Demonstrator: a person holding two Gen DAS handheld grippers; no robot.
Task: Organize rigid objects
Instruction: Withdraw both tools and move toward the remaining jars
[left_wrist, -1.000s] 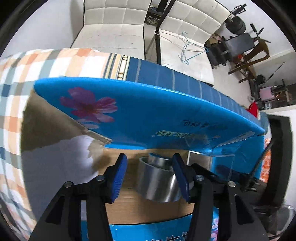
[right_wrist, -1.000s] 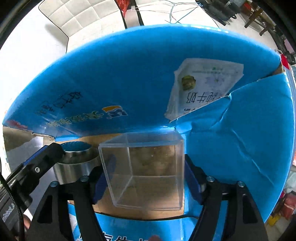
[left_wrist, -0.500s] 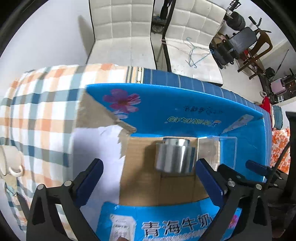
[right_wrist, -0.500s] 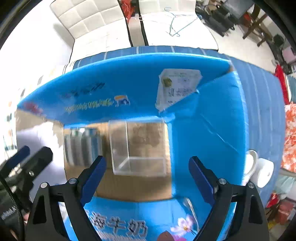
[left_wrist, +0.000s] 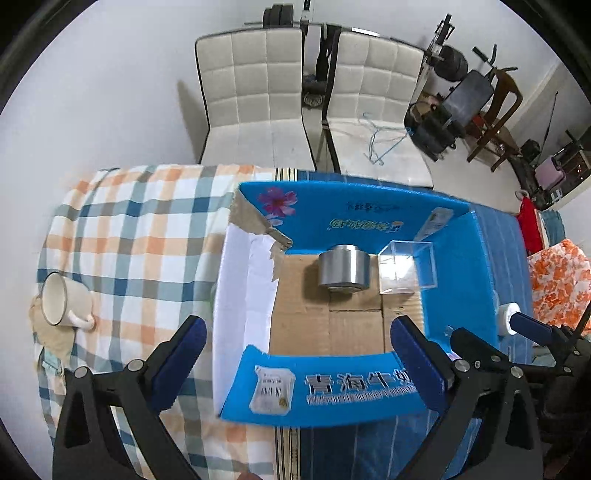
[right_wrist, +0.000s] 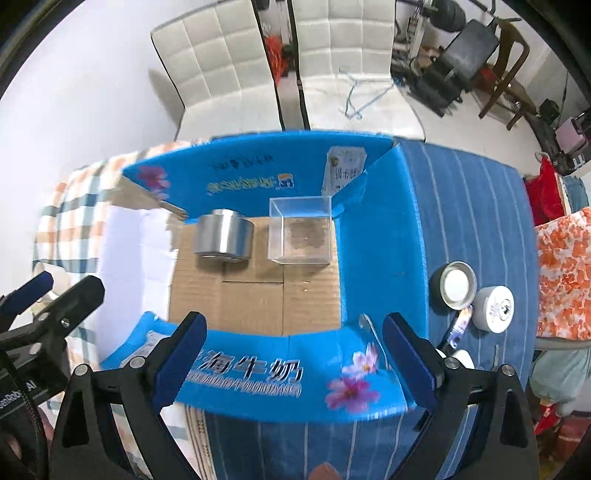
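Observation:
A blue cardboard box (left_wrist: 325, 398) (right_wrist: 380, 236) lies open on the table. Inside it, at the far wall, stand a steel cup (left_wrist: 344, 266) (right_wrist: 223, 235) and, to its right, a clear plastic cube (left_wrist: 406, 266) (right_wrist: 301, 230). My left gripper (left_wrist: 295, 365) is open and empty, above the box's near flap. My right gripper (right_wrist: 293, 358) is open and empty, also above the near flap. The left gripper's fingers (right_wrist: 26, 293) show at the left edge of the right wrist view, and the right gripper's fingertip (left_wrist: 532, 328) shows at the right of the left wrist view.
A white enamel mug (left_wrist: 64, 304) lies on the checked cloth left of the box. Right of the box on the blue striped cloth are a round tin (right_wrist: 458, 284) and a white jar (right_wrist: 495, 309). Two white chairs (left_wrist: 255, 99) stand behind the table.
Both grippers have opened, let go of the steel cup and the clear cube, and drawn back and up out of the box. The cup and cube stay inside.

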